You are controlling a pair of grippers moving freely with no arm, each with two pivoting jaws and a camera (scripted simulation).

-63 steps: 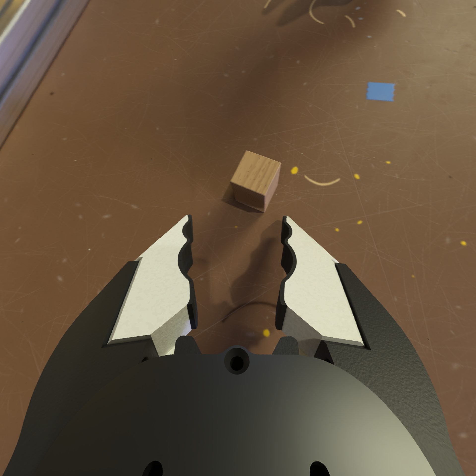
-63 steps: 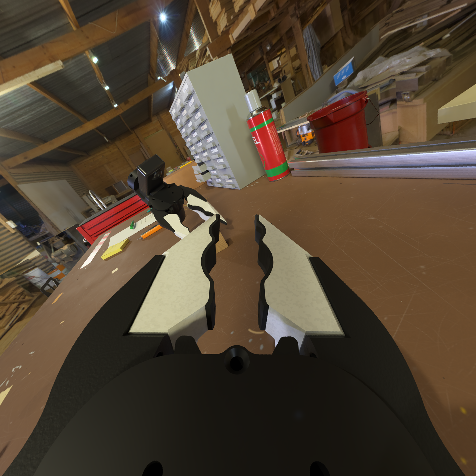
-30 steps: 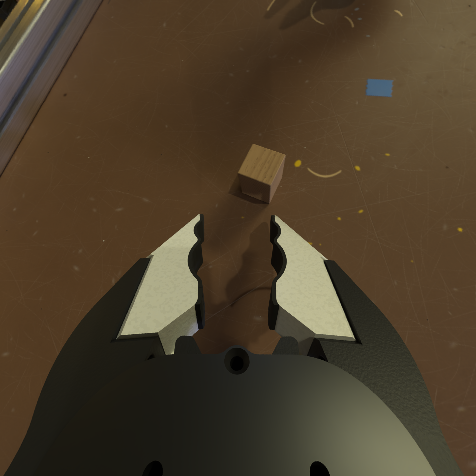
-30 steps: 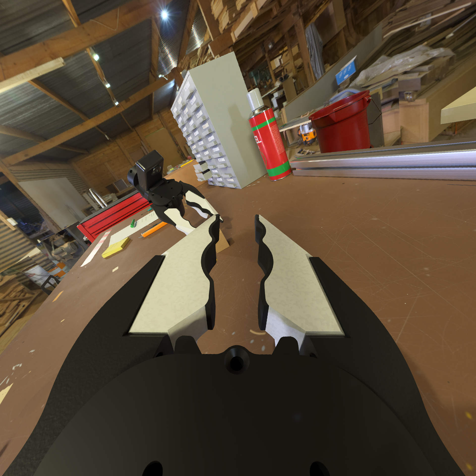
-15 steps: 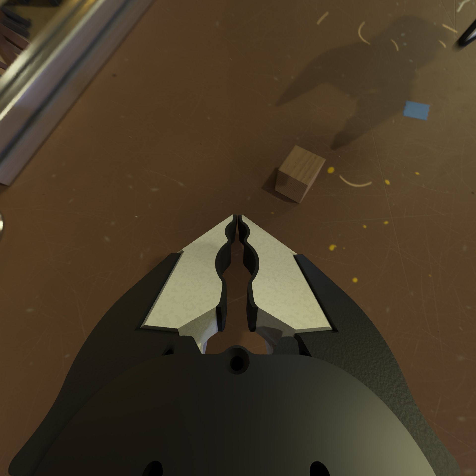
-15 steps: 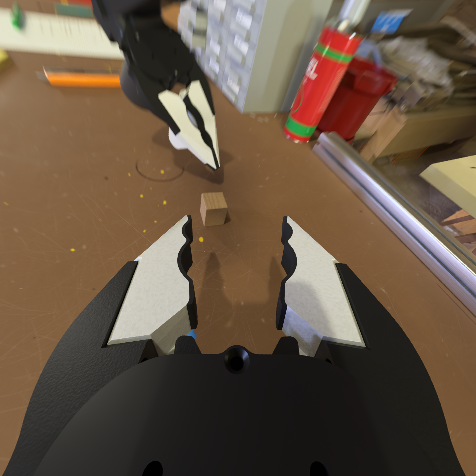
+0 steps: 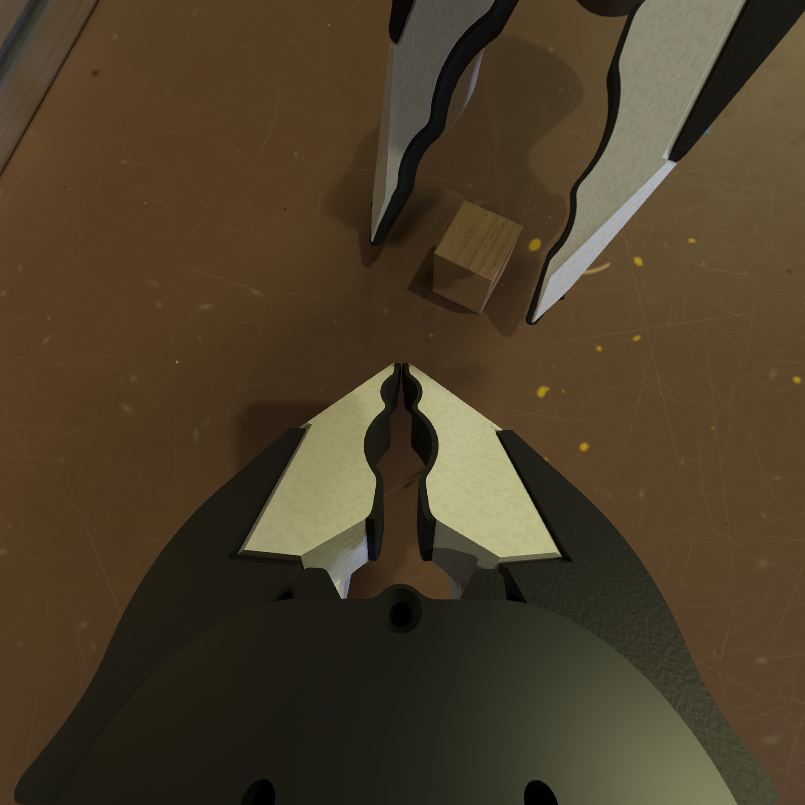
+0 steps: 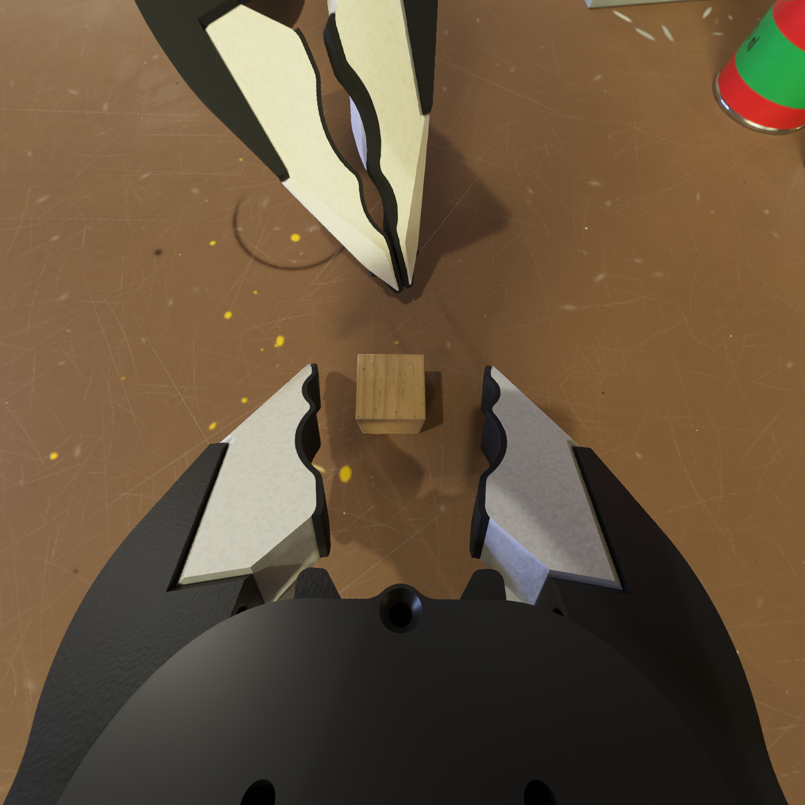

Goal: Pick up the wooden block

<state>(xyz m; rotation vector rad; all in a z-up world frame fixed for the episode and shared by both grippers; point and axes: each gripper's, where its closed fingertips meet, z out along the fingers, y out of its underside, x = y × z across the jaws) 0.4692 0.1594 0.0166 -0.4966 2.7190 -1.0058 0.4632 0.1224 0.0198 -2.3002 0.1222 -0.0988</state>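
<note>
The wooden block (image 8: 390,392) is a small light cube resting on the brown scratched workbench (image 8: 610,305). My right gripper (image 8: 400,369) is open and points down over the block, one finger on each side with a gap to each face. In the left wrist view the block (image 7: 477,255) sits between the right gripper's (image 7: 455,280) two fingertips, which are down close to the table. My left gripper (image 7: 400,365) is shut and empty, its tips a short way in front of the block. It also shows in the right wrist view (image 8: 403,285), beyond the block.
A red and green spray can (image 8: 771,74) stands at the far right of the bench. A metal rail (image 7: 17,65) runs along the bench's left edge. Yellow paint specks and a ring mark (image 8: 283,244) lie flat on the surface.
My left gripper went from open to shut and stays just short of the block. My right gripper tipped downward, opened, and moved in until its fingers straddle the block.
</note>
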